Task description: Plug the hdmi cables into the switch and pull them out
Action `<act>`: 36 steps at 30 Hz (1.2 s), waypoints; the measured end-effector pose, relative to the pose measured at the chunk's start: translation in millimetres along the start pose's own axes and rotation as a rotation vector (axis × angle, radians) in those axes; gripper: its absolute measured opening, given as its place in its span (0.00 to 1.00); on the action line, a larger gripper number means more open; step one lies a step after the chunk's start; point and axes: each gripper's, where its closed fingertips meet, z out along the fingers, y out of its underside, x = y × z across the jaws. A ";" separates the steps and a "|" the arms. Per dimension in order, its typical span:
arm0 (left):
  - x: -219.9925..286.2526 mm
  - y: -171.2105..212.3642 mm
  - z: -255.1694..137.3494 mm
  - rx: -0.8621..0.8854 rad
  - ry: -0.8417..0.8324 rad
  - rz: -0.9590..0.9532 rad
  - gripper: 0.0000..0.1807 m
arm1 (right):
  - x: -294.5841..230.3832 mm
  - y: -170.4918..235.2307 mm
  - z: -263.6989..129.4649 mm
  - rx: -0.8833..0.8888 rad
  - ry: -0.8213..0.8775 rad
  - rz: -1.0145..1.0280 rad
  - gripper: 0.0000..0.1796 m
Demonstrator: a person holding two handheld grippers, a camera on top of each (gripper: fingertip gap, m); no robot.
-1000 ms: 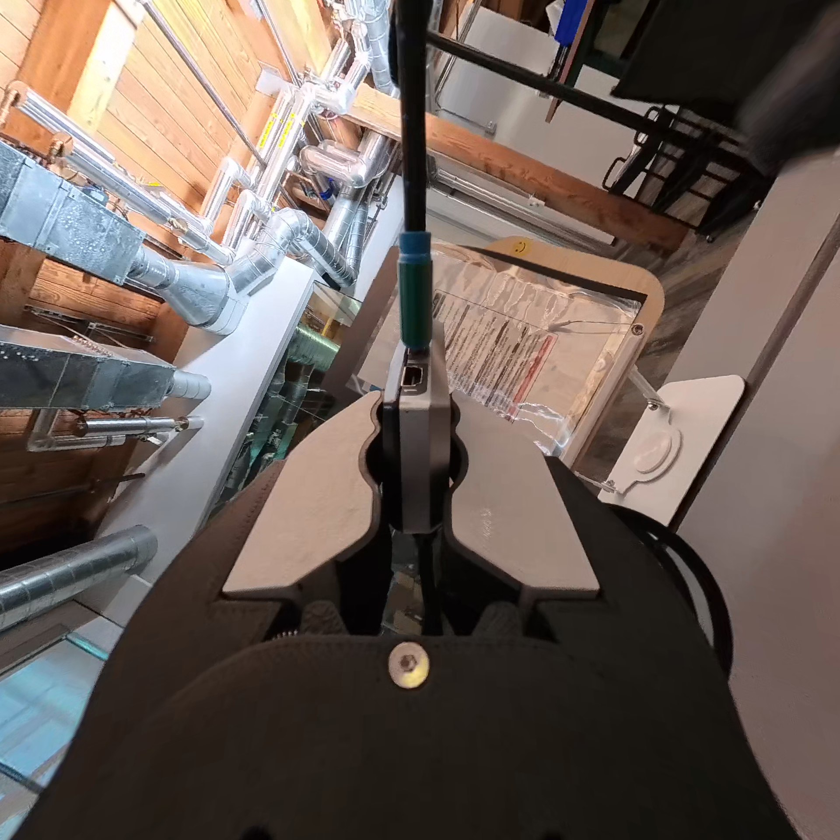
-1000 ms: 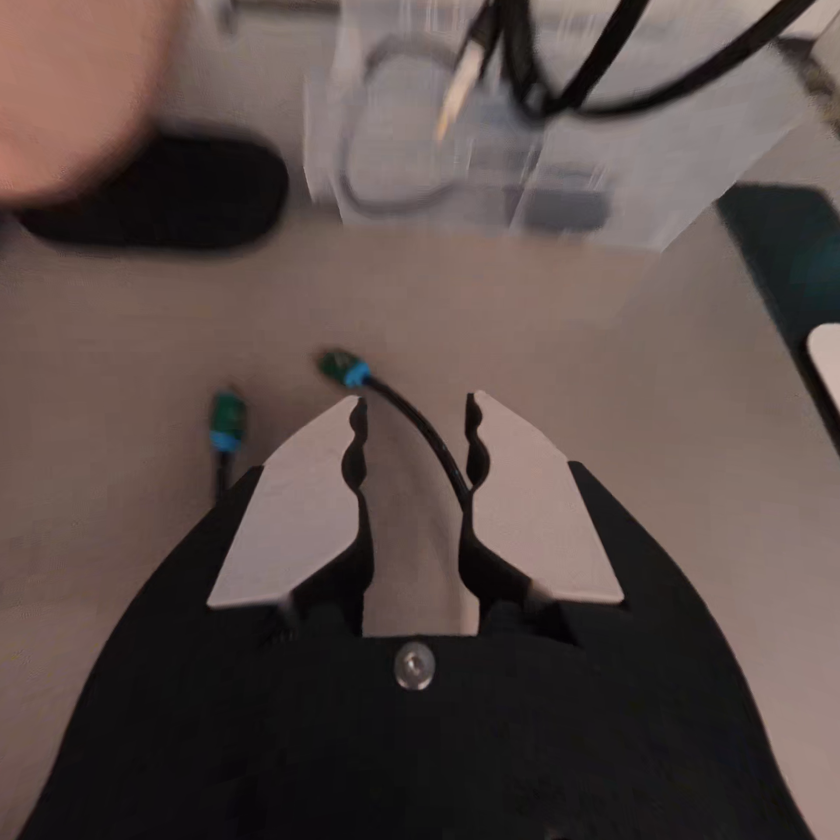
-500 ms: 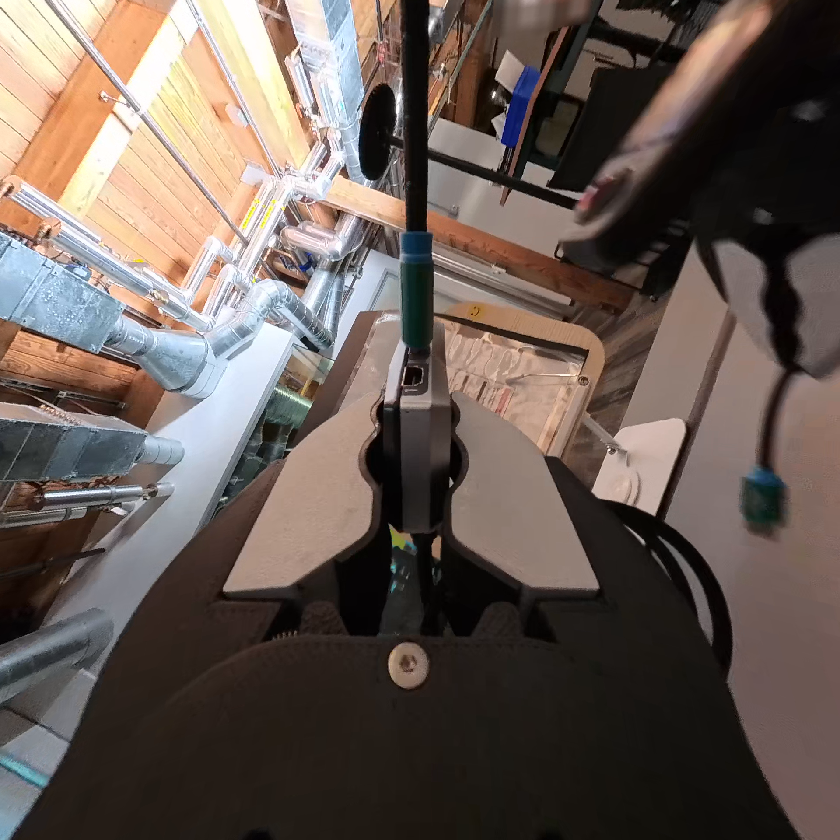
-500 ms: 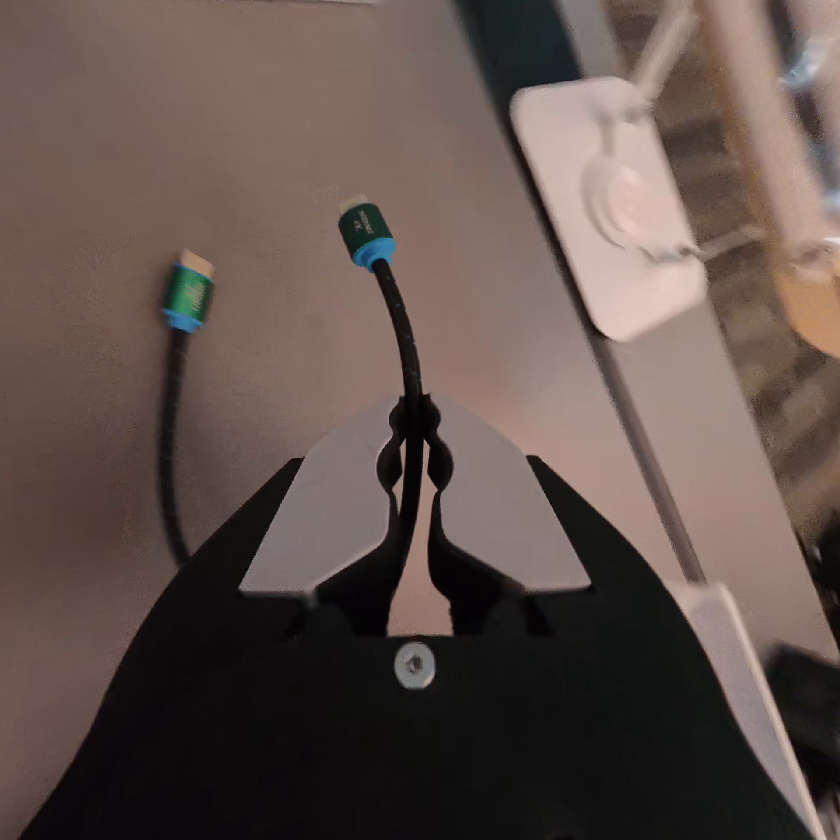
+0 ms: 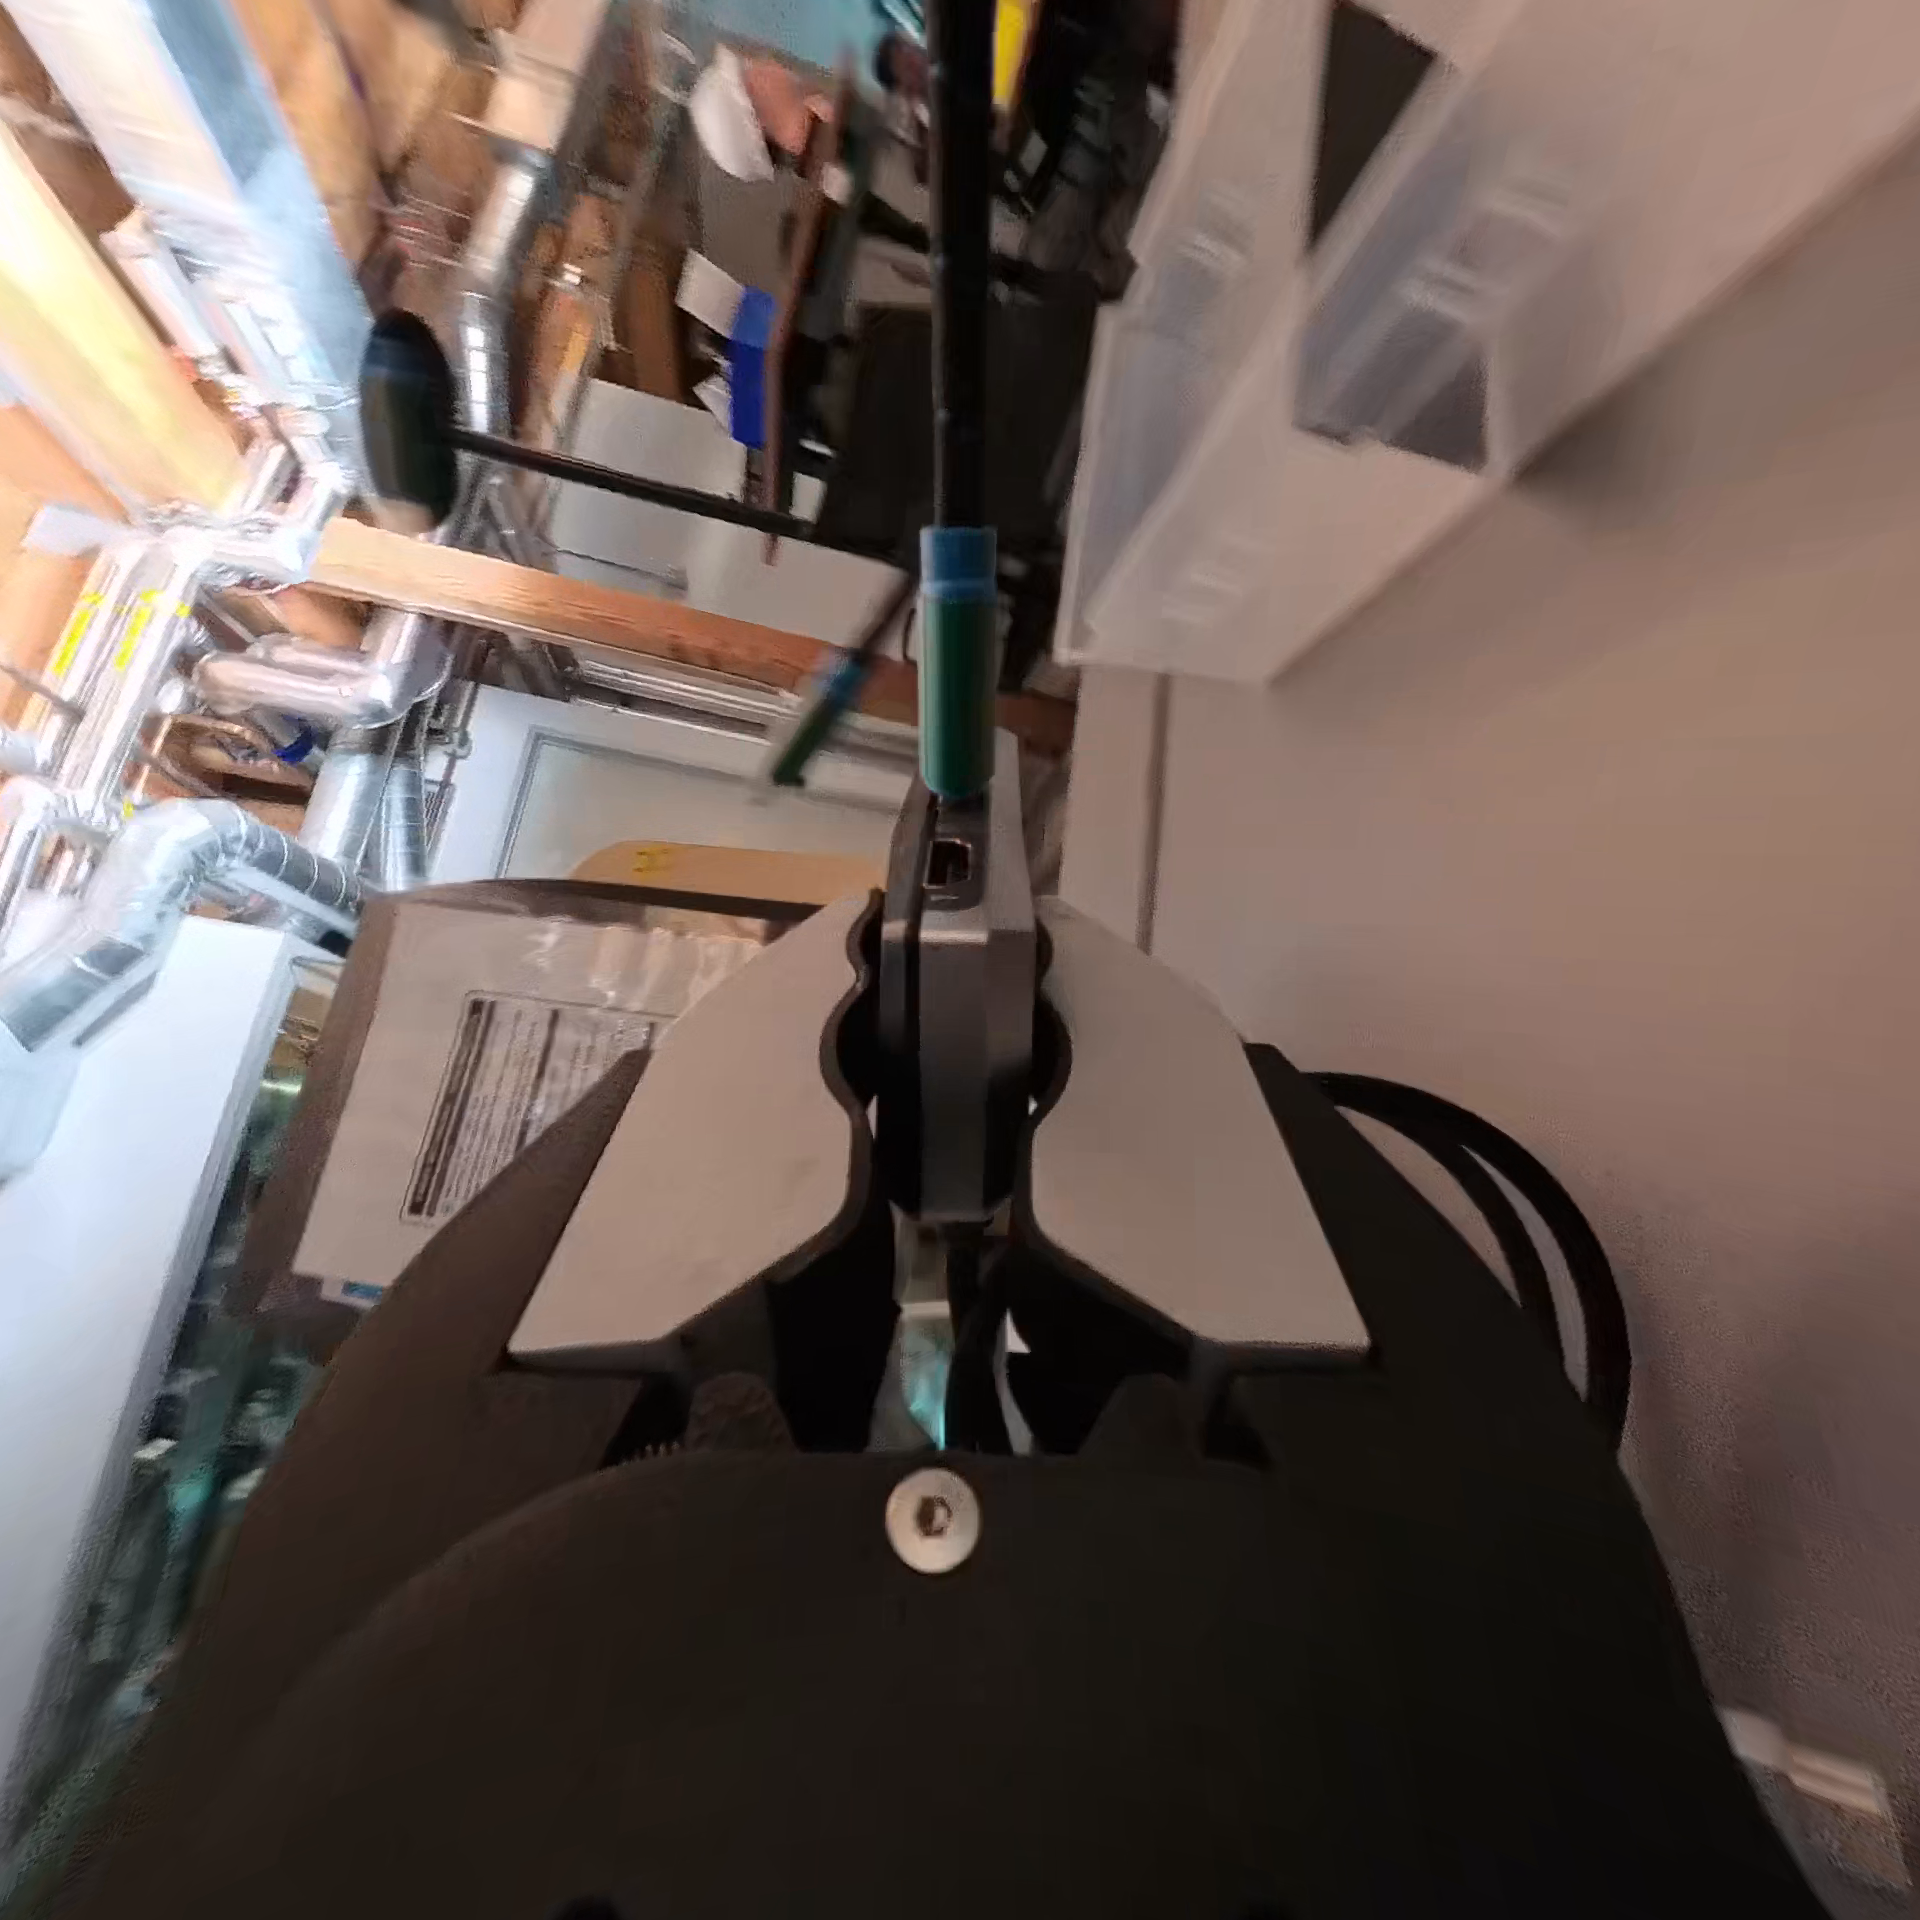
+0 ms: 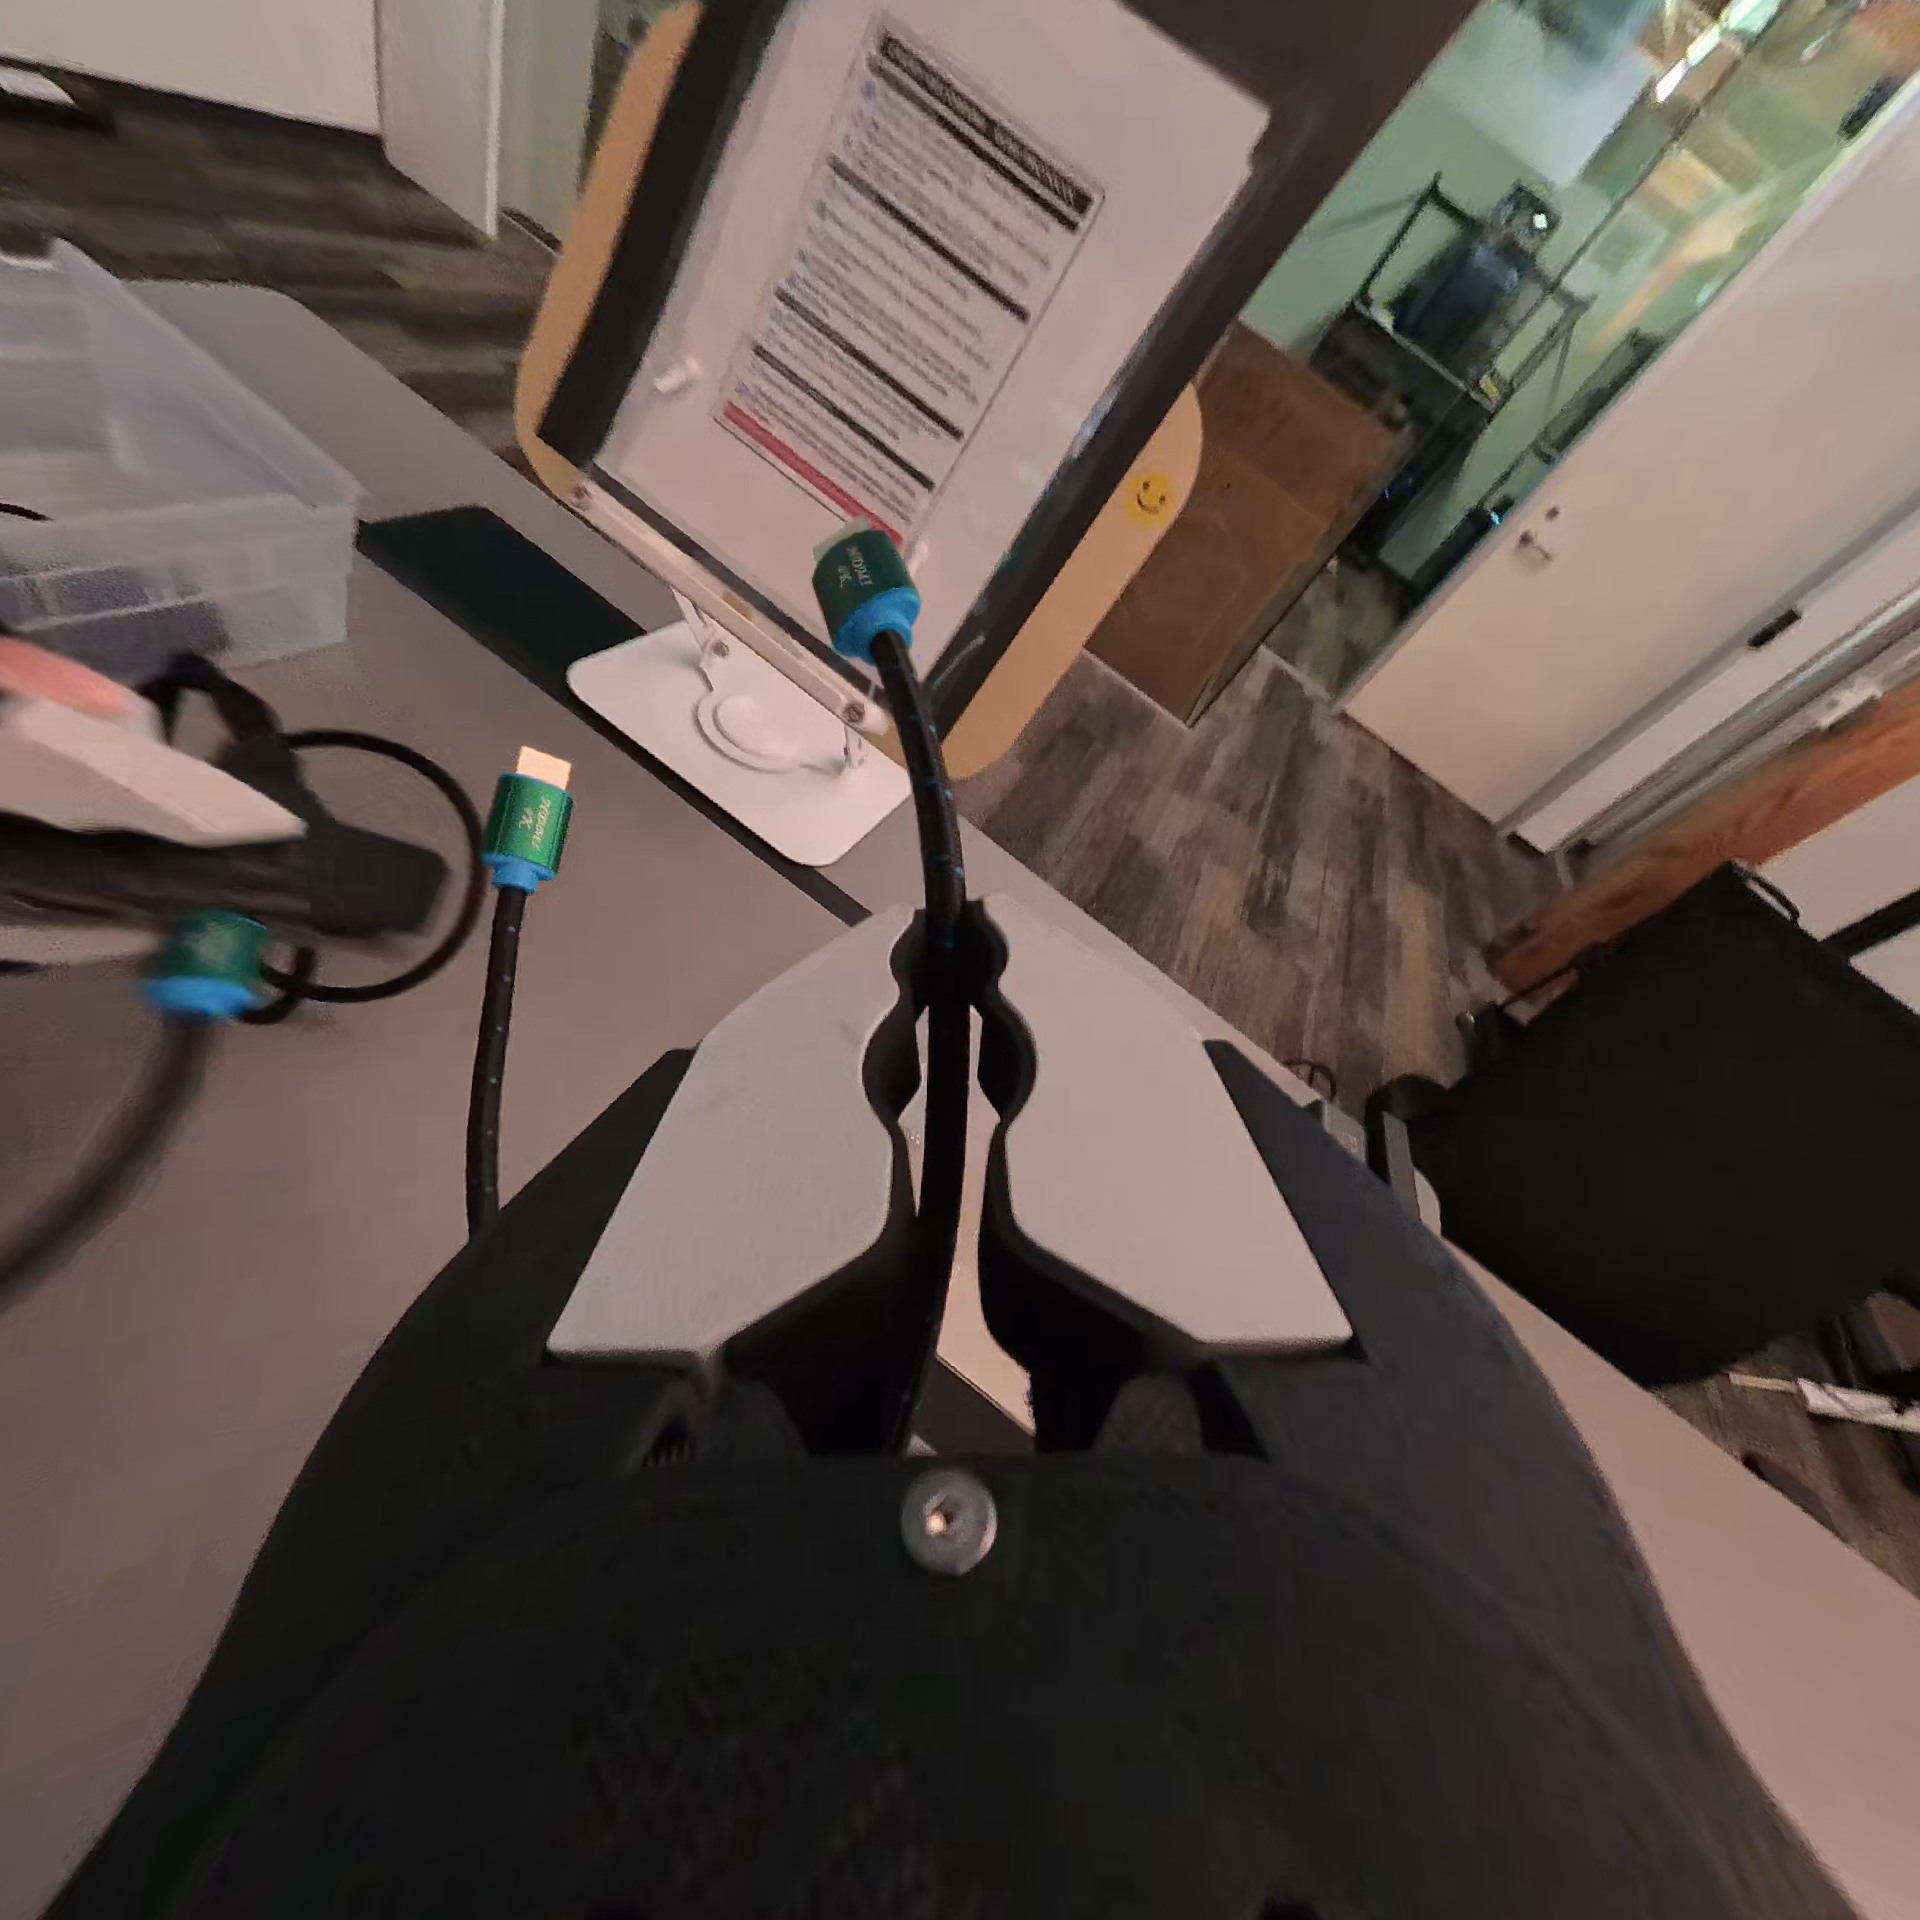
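**Second cable lifted, heading for the switch**

Switch (image 5: 961, 997) clamped edge-on in the left gripper (image 5: 951, 1039), jaws clenched on its two flat sides. One plug (image 5: 958, 665) already seated in the top port, cord running straight up out of frame. Just below it, an open port (image 5: 948, 864) facing the camera, free as far as can be told.

Second cable (image 6: 935, 831) pinched in the right gripper (image 6: 951, 997), jaws clenched on the cord well back from its green plug (image 6: 864, 587), which stands up in the air, off the worktop (image 6: 675, 956). Looks like the plugging-in half, mid-carry.

Next move probably: bring the plug tip round to the open port, square it up, push straight in. Grip sits far back on a bendy cord, so expect some wobble at the tip.

Count in the right wrist view:
- three green plugs with blue collars: one held, one loose (image 6: 530, 816) on the worktop, one blurred (image 6: 208, 961) at the left gripper
- one switch
- two grippers
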 end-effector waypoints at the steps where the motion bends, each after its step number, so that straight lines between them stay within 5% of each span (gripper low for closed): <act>1: 14.0 4.5 6.5 -0.035 0.020 0.060 0.12 | -2.1 -4.0 -6.4 0.022 -0.016 -0.009 0.04; 12: 126.3 46.9 25.4 -0.197 0.393 0.153 0.12 | -27.5 -39.0 -39.5 0.243 -0.166 -0.065 0.04; 16: 120.6 52.2 28.8 -0.207 0.325 0.144 0.14 | -27.9 -39.3 -40.5 0.238 -0.164 -0.052 0.04; 24: 117.6 51.1 11.0 -0.270 0.560 -0.188 0.50 | -26.6 -38.1 -37.1 0.222 -0.146 -0.052 0.04; 31: 138.5 49.4 -29.3 -0.376 0.923 -0.360 0.53 | -32.4 -36.1 -33.1 0.215 -0.198 -0.044 0.04; 36: 112.0 46.8 -24.8 -0.318 0.857 -0.489 0.54 | -38.1 -33.1 -28.6 0.192 -0.212 -0.080 0.04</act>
